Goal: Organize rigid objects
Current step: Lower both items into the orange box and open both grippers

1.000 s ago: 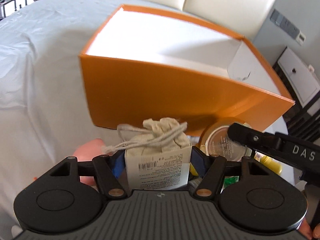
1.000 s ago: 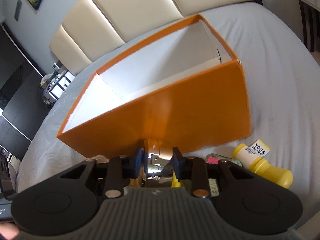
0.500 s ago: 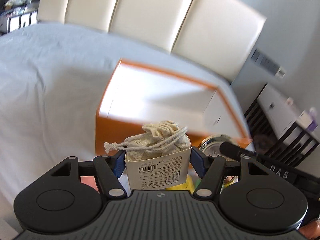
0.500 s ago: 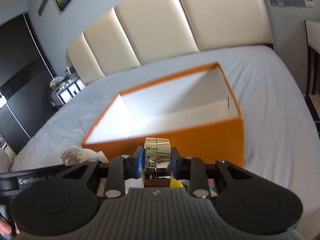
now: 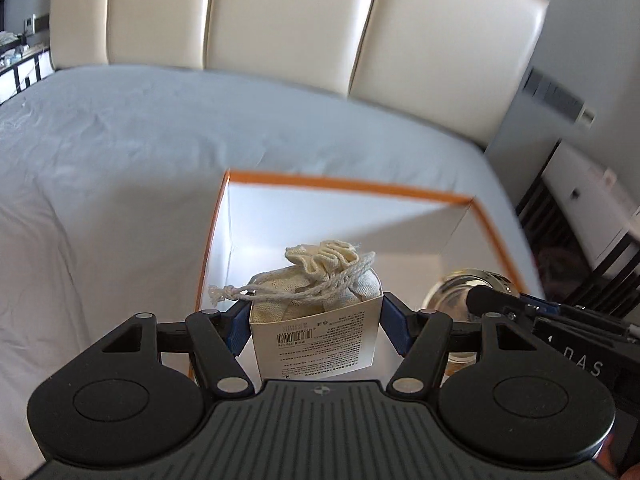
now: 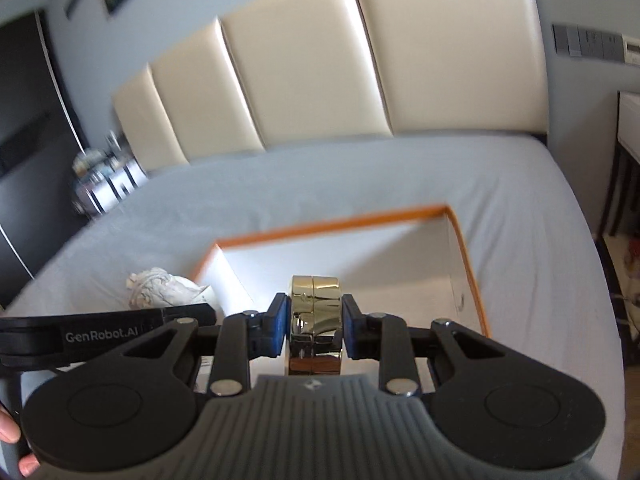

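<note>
Left tool [image 5: 315, 330] clamped on a white carton [image 5: 316, 340] with a cloth pouch [image 5: 320, 276] inside. Right tool [image 6: 314, 330] gripping a gold jar [image 6: 315, 320]. Both held above the open orange box [image 5: 344, 184] on the bed [image 5: 120, 152].

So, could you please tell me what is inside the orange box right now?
The orange box shows only bare white walls and floor. Its near part is covered by the left gripper with its white carton and the right gripper with its gold object.
</note>
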Tool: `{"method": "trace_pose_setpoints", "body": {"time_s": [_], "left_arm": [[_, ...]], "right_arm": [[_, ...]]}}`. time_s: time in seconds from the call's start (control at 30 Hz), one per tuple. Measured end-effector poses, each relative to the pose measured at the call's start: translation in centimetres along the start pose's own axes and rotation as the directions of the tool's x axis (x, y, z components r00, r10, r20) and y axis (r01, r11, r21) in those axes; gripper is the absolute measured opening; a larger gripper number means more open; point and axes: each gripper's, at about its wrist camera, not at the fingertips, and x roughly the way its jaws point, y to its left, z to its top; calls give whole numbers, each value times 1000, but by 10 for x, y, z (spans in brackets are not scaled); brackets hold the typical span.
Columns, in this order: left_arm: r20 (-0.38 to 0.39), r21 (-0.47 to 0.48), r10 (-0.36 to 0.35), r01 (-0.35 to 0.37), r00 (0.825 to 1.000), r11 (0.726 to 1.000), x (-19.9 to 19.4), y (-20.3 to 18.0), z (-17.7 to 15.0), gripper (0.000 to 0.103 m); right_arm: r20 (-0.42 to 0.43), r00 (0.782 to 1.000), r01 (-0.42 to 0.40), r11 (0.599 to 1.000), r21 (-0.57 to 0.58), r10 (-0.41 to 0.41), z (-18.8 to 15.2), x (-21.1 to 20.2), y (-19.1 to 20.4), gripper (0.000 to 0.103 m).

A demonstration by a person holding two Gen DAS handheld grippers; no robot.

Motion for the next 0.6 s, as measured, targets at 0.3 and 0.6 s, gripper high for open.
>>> {"method": "trace_pose_setpoints", "body": {"time_s": [0.3,0.6], "left_arm": [[-110,146,55,-39,992,989,37,4,-21,76],[-109,164,16,1,994,987,35,10,-21,79]], "right_arm": [[-248,969,-14,1000,27,20,-16,76,-6,27],[-338,941,4,1000,24,4,-21,101,4,27]]}}
